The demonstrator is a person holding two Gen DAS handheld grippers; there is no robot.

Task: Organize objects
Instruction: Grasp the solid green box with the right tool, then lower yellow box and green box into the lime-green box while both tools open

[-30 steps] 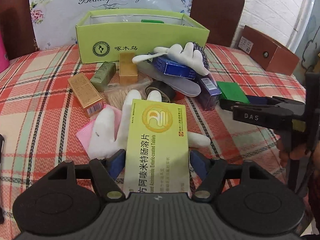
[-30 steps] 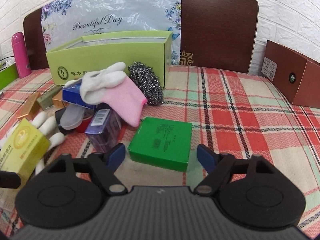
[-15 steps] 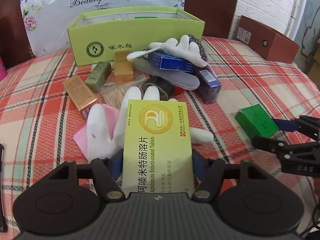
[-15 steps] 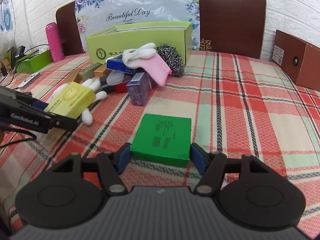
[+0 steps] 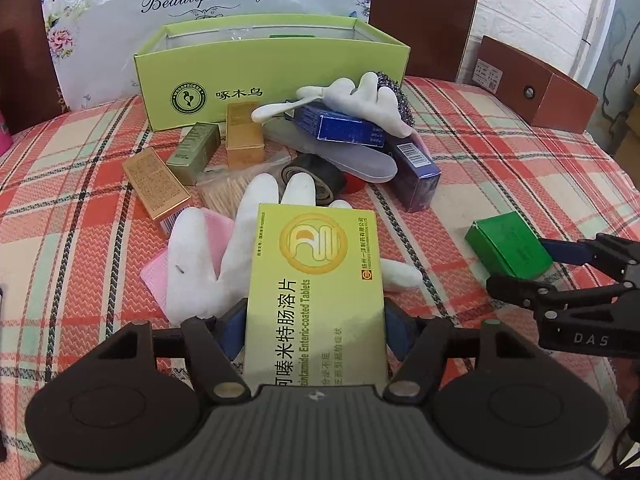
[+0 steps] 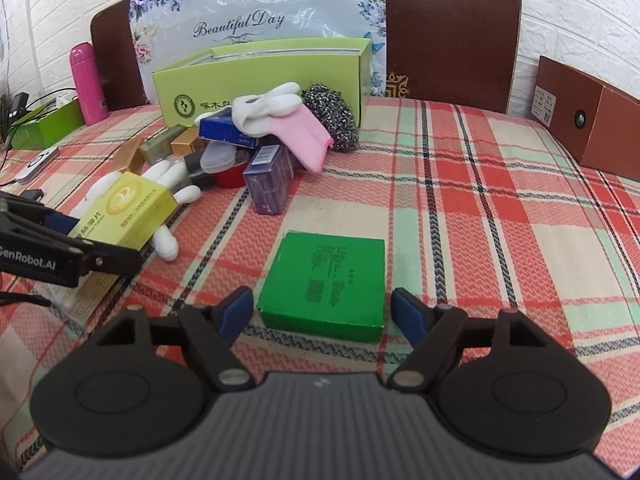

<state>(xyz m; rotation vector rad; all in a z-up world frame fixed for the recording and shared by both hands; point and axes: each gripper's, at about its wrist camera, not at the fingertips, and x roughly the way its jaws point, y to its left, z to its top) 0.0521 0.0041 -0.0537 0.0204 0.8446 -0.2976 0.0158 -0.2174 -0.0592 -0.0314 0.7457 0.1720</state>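
Note:
My left gripper point(image 5: 316, 320) is shut on a yellow-green tablet box point(image 5: 316, 292), held just above a white glove point(image 5: 208, 264) on the checked tablecloth. A flat green box point(image 6: 324, 280) lies on the cloth between the fingers of my right gripper point(image 6: 324, 316). Those jaws are opening, with a gap between each blue pad and the box. In the left wrist view the green box point(image 5: 508, 248) and the right gripper point(image 5: 520, 266) sit at the right edge. An open lime-green carton point(image 5: 272, 80) stands at the back.
In front of the carton lies a pile: gold boxes point(image 5: 156, 188), blue boxes point(image 5: 340, 126), another glove point(image 5: 360, 96), a steel scourer point(image 6: 330, 120), a tape roll point(image 5: 316, 178). A brown box point(image 6: 580, 120) stands far right, a pink bottle point(image 6: 86, 80) far left, chair backs behind.
The right gripper drew the green box away from the pile, then spread its jaws off it. The left gripper kept still with the tablet box.

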